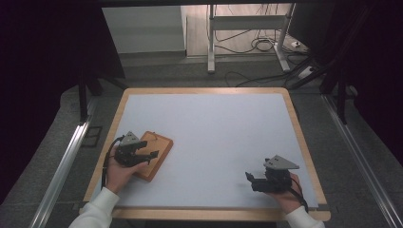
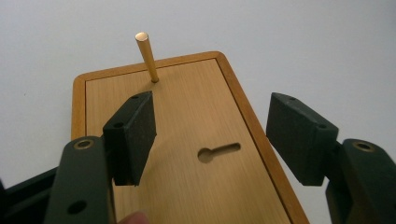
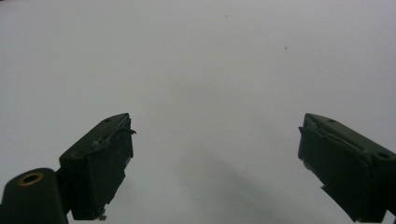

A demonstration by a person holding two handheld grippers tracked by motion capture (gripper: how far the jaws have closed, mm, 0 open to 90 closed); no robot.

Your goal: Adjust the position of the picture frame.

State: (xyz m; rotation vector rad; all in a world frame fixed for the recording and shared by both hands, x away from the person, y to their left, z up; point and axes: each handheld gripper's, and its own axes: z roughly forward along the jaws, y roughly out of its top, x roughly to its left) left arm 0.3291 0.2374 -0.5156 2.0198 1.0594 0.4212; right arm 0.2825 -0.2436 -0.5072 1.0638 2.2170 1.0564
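Observation:
A wooden board [image 1: 159, 151] [image 2: 196, 135] with a darker raised rim lies at the table's left front. A brass peg [image 2: 147, 56] stands upright near its far end, and a keyhole slot [image 2: 219, 151] is cut in its middle. My left gripper [image 1: 148, 156] [image 2: 215, 135] hovers over the board, open, with nothing between its jaws. Near the table's right front edge my right gripper [image 1: 251, 178] [image 3: 215, 154] is held open above the bare white surface.
The white table top [image 1: 214, 133] has a wooden rim [image 1: 294, 118]. Metal rails [image 1: 66, 156] run along both sides of the table. Behind it stand a metal frame [image 1: 211, 42] and loose cables [image 1: 256, 45] on the floor.

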